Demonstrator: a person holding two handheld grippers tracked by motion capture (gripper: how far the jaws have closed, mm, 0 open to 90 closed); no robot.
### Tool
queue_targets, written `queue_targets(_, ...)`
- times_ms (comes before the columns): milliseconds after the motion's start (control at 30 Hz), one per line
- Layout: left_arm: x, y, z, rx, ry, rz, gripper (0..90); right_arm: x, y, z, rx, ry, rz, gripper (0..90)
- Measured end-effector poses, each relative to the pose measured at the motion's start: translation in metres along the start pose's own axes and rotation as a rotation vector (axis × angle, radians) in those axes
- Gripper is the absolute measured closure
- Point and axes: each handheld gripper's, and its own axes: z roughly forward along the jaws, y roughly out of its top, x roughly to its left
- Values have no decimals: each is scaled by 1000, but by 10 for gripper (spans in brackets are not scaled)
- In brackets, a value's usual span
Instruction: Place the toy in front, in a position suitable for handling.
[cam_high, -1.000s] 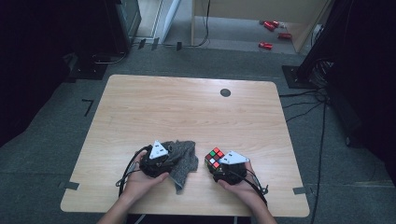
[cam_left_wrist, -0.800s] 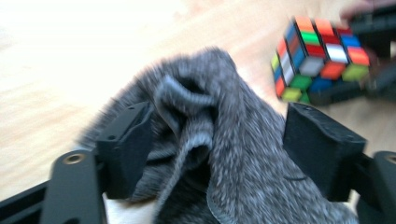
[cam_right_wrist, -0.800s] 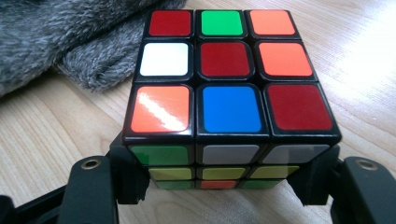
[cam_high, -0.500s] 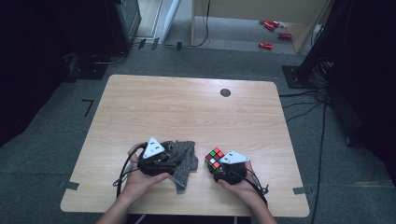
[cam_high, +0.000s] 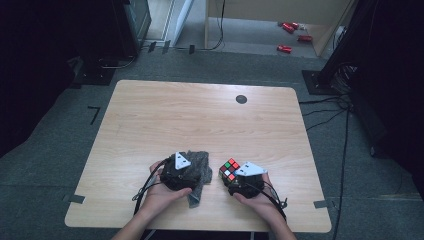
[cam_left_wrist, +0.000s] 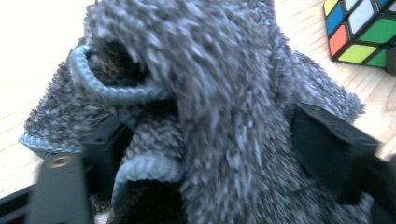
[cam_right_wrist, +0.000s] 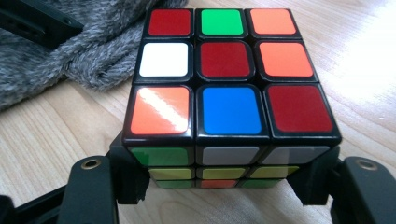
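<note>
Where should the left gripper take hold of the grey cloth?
Probably the raised fold of the cloth, between the left gripper's jaws. It stands up in a thick ridge, so come from the near side and close across it, clear of the cube.

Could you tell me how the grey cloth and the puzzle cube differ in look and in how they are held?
The grey cloth is soft, fuzzy and crumpled; the puzzle cube is rigid, glossy and many-coloured. The cloth drapes loosely between the left gripper's fingers; the cube sits squarely clamped by the right gripper. Both lie near the table's front edge.
</note>
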Motion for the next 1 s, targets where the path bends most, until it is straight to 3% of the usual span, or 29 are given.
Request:
queue_targets(33,-1,-1,0,-4,0,5,278,0,0,0,-2,-2,-3,343)
queue_targets(67,-2,-1,-1,-9,-8,7,381,1,0,-1,-7,-1,-3,343)
queue_targets(100,-2,-1,-1,-13,-12,3,381,1,0,-1,-7,-1,-3,343)
queue_targets(233,5,-3,-3,-37,-50,-30,664,0,0,-2,-12,-2,2,343)
queue_targets(300,9,-3,-6,-47,-78,-46,728,-1,1,-2,-16,3,7,343)
queue_targets(333,10,-3,-8,-57,-93,-52,749,-1,2,-4,-27,25,37,344)
queue_targets(567,12,6,-33,-169,-163,-61,754,6,6,-9,-43,36,10,343)
queue_targets(667,7,10,-44,-218,-224,-41,754,14,9,-8,-43,44,-11,343)
queue_targets(767,0,14,-49,-237,-274,-19,754,17,11,-8,-43,50,-16,343)
queue_targets(867,-9,18,-52,-243,-372,-1,754,24,15,-8,-38,53,-18,344)
queue_targets(933,-16,20,-51,-237,-394,15,754,29,18,-7,-30,55,-22,343)
queue_targets(1000,-24,22,-51,-232,-387,44,753,35,20,-6,-21,44,-28,344)
